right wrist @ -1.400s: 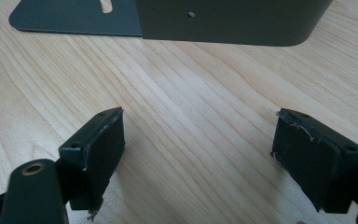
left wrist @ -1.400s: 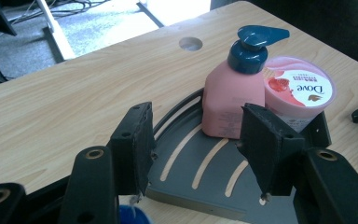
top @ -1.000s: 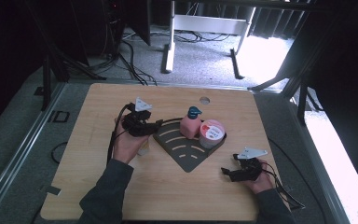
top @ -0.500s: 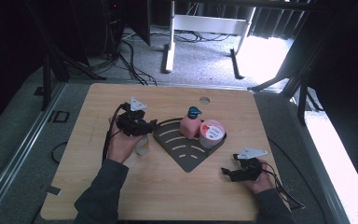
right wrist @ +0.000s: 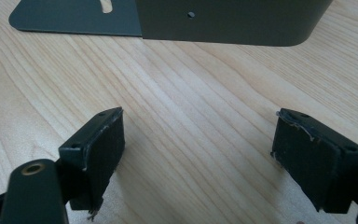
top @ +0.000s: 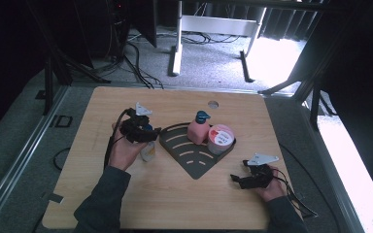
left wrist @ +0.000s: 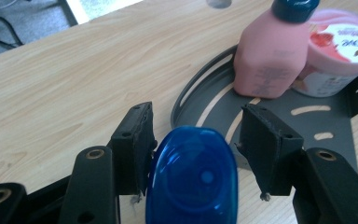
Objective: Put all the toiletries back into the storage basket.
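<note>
While the left gripper (left wrist: 193, 133) straddled the blue-capped bottle (left wrist: 192, 179) just left of the rack (top: 194, 150), one pad touched the cap and the other stood clear, so no grip was made. Pink bottle (top: 198, 129) and jar (top: 221, 138) stood in the rack already; the blue-capped bottle apparently remained to be loaded. Right gripper (top: 243, 179), jaws apart and empty, rested near the rack's right corner. Bottle body was largely hidden.
</note>
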Demonstrator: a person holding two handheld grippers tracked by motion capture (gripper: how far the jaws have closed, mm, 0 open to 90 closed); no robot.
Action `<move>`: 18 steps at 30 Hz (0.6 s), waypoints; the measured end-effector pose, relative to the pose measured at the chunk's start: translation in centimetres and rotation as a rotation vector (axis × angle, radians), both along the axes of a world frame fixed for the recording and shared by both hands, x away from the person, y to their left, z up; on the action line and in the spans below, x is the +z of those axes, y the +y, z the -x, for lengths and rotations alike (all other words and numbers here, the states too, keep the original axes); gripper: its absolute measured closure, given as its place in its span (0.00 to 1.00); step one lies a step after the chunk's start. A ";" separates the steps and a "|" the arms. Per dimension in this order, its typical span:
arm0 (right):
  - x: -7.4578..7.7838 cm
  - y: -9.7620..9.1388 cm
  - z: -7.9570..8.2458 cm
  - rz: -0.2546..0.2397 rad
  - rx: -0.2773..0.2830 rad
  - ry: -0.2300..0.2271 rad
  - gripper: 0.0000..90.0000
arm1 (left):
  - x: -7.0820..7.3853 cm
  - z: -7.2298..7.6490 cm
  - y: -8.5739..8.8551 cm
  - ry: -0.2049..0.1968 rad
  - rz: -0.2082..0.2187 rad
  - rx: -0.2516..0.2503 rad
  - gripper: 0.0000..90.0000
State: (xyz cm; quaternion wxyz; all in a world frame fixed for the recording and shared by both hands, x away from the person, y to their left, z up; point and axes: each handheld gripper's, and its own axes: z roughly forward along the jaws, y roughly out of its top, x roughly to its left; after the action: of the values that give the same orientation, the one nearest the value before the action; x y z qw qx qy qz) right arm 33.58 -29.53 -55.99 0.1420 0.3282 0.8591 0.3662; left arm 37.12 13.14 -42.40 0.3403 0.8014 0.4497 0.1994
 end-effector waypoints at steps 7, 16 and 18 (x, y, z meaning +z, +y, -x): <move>0.0 0.0 0.0 0.001 0.001 -0.001 0.18 | -0.3 -0.1 0.0 0.033 -0.021 -0.018 0.51; 0.0 0.0 0.0 0.001 0.001 0.000 0.18 | -0.6 -0.2 0.1 0.068 -0.052 -0.027 0.53; 0.0 0.0 0.0 0.001 0.001 0.000 0.18 | -0.7 -0.2 0.0 0.075 -0.057 -0.029 0.53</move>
State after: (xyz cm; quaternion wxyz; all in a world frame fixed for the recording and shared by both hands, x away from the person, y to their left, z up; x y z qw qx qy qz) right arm 33.59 -29.53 -55.99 0.1422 0.3278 0.8593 0.3659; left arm 37.31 13.19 -43.08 0.3032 0.8240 0.4448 0.1770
